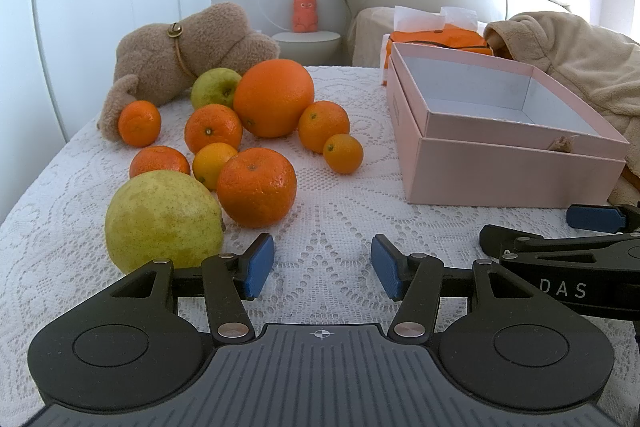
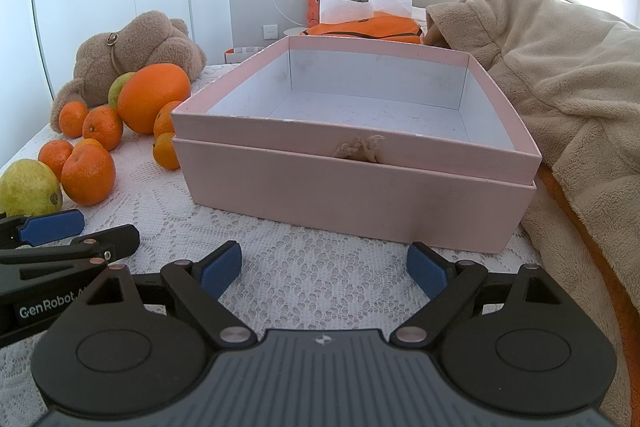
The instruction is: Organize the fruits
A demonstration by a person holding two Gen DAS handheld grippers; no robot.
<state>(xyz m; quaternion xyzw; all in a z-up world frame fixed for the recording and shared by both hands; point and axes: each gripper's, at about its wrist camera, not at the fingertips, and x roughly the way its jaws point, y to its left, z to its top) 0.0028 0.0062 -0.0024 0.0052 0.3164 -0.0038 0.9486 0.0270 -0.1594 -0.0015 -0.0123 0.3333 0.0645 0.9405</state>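
A heap of fruit lies on the white lace cloth point(image 1: 332, 219): a big orange point(image 1: 273, 98), several mandarins such as the nearest one point(image 1: 257, 187), a yellow-green pear point(image 1: 162, 219) closest to me and a green apple point(image 1: 214, 87) at the back. An empty pink box point(image 2: 352, 183) stands to the right of the fruit, its top open. My left gripper point(image 1: 323, 267) hovers open over bare cloth, just right of the pear. My right gripper point(image 2: 323, 273) is open too, in front of the box's near wall, with nothing between its blue pads.
A brown plush bear point(image 1: 180, 47) lies behind the fruit. A beige fleece blanket point(image 2: 560, 87) is piled right of the box. An orange tissue holder point(image 2: 368, 27) sits behind the box. A padded headboard and a small round side table stand further back.
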